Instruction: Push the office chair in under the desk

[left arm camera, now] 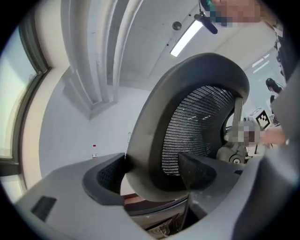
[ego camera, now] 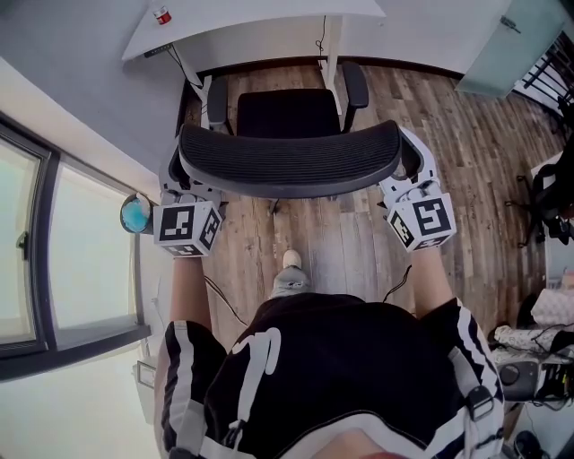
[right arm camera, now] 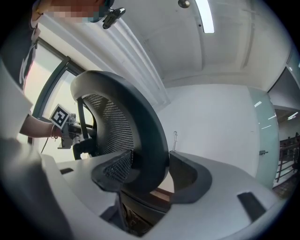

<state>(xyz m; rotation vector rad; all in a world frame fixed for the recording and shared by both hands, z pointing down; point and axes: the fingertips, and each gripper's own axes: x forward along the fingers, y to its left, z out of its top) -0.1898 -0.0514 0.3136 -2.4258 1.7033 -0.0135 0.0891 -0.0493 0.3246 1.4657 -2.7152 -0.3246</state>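
The black office chair stands in front of the white desk. Its seat and armrests reach the desk's front edge, and its curved mesh backrest faces me. My left gripper holds the backrest's left end. In the left gripper view, both pads of this gripper press on the backrest rim. My right gripper is at the right end. In the right gripper view, the jaws of that gripper straddle the rim, with a thin gap at the right pad.
A tall window runs along the left wall, with a blue round object on the floor beside it. A small red-capped bottle stands on the desk. Cables trail over the wood floor. Bags and clutter lie at the right.
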